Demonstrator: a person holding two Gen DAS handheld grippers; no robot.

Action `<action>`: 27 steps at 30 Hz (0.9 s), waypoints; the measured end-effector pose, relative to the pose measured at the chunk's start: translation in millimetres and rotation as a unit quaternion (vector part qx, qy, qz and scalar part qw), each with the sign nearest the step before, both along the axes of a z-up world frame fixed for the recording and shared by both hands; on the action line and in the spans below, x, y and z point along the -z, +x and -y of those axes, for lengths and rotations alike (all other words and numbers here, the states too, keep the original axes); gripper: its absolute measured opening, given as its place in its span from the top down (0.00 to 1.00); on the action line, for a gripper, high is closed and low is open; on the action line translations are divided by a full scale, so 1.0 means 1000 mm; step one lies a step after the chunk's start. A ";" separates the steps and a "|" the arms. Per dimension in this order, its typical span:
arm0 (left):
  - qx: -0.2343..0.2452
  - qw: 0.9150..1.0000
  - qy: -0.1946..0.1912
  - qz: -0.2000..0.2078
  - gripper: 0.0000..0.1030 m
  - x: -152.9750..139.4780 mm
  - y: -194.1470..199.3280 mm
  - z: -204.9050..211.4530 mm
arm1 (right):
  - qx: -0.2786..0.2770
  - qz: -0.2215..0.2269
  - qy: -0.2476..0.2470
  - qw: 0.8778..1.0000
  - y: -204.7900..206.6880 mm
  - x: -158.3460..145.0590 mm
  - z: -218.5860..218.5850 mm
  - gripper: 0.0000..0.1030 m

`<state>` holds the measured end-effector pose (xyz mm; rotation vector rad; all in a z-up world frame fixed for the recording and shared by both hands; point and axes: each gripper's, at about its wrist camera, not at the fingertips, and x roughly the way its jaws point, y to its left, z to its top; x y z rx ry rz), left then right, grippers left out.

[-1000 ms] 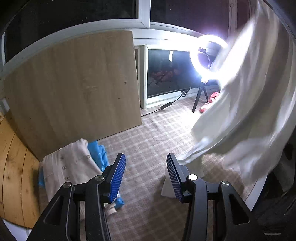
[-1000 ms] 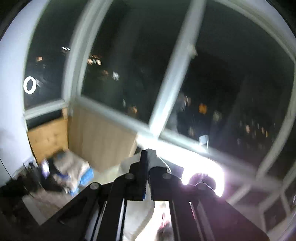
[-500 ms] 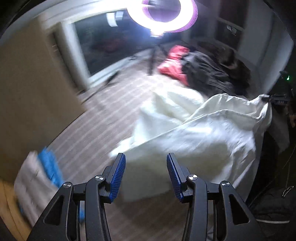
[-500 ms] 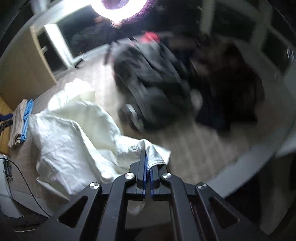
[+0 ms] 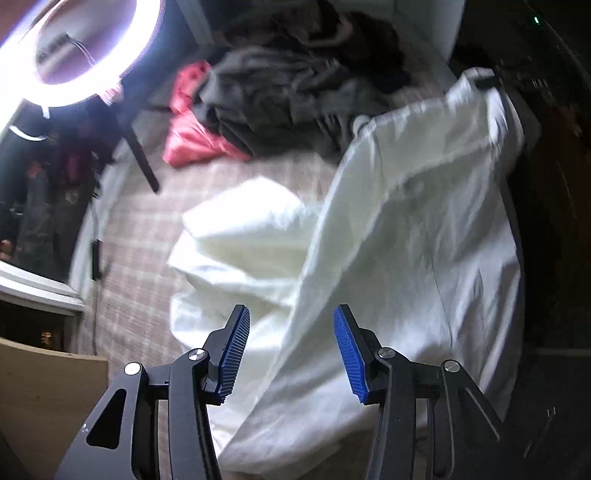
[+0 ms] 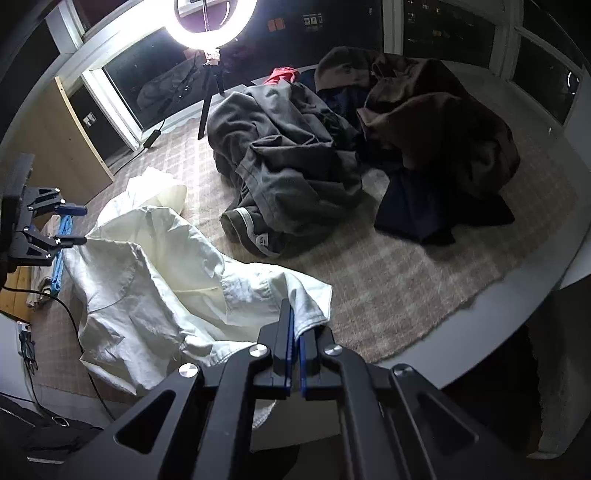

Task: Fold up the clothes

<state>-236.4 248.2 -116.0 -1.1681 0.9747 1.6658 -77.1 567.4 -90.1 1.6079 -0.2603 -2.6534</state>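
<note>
- Cloth sits pinched between the two blue pads of the right gripper (image 6: pixel 294 332), whose jaws are pressed together on a hemmed edge of the crumpled white cotton garment (image 6: pixel 155 288).
- From that pinch the white garment slopes down and away to the left, its far end lying in loose folds on the beige checked rug (image 6: pixel 388 273).
- The left gripper (image 5: pixel 291 354) has its jaws spread wide apart with nothing between the ribbed blue pads; it hangs over the garment (image 5: pixel 406 251) without touching it.
- In the right wrist view that left gripper (image 6: pixel 70 225) shows at the left edge, just beside the garment's far end.
- From the left wrist view the garment rises in a broad white sheet towards the upper right, where a dark clamp, apparently the right gripper, holds its top corner (image 5: pixel 484 81).
- Beyond the garment on the rug lies a heap of dark grey clothing (image 6: pixel 288 170), with a brown piece (image 6: pixel 436 122) and a navy piece (image 6: pixel 424 210) to its right, and a red piece (image 6: pixel 282 75) behind it.
- A glowing white ring light on a black tripod (image 6: pixel 210 22) stands at the back of the rug, in front of dark window panes.
- A folded beige and blue stack (image 6: pixel 55 254) lies at the far left, behind the left gripper.
</note>
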 end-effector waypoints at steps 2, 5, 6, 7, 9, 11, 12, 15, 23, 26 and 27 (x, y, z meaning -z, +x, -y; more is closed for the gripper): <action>0.006 1.000 -0.014 0.016 0.54 0.007 -0.001 0.005 | -0.001 0.000 0.004 1.000 -0.001 -0.002 0.001 0.98; 0.015 0.999 -0.025 0.042 0.51 0.021 -0.005 0.009 | -0.002 0.001 0.001 1.000 -0.001 -0.002 0.002 0.98; 0.014 0.998 -0.028 0.048 0.51 0.024 -0.006 0.010 | -0.002 0.003 0.001 1.000 -0.001 -0.002 0.002 0.98; 0.012 0.998 -0.030 0.053 0.51 0.028 -0.008 0.011 | -0.001 0.004 0.003 1.000 -0.001 -0.002 0.002 0.98; 0.011 0.998 -0.035 0.058 0.51 0.034 -0.011 0.012 | 0.001 0.006 0.002 1.000 -0.002 -0.002 0.001 0.98; 0.007 0.997 -0.033 0.066 0.51 0.038 -0.013 0.015 | 0.003 0.007 0.001 1.000 -0.002 -0.002 0.001 0.98; 0.005 0.997 -0.030 0.071 0.51 0.039 -0.013 0.016 | 0.003 0.007 0.001 1.000 -0.003 -0.002 0.001 0.98; 0.005 0.996 -0.029 0.079 0.55 0.040 -0.010 0.019 | 0.001 0.007 0.003 1.000 -0.003 -0.003 0.003 0.98; -0.003 0.996 -0.025 0.088 0.70 0.045 0.001 0.025 | -0.011 -0.003 0.008 1.000 -0.006 -0.014 0.010 0.98; -0.019 0.996 -0.017 0.080 1.00 0.043 0.004 0.029 | -0.016 -0.006 0.010 1.000 -0.007 -0.018 0.012 0.98; -0.025 0.997 -0.014 0.077 0.99 0.042 0.005 0.031 | -0.017 -0.006 0.013 1.000 -0.006 -0.017 0.013 0.98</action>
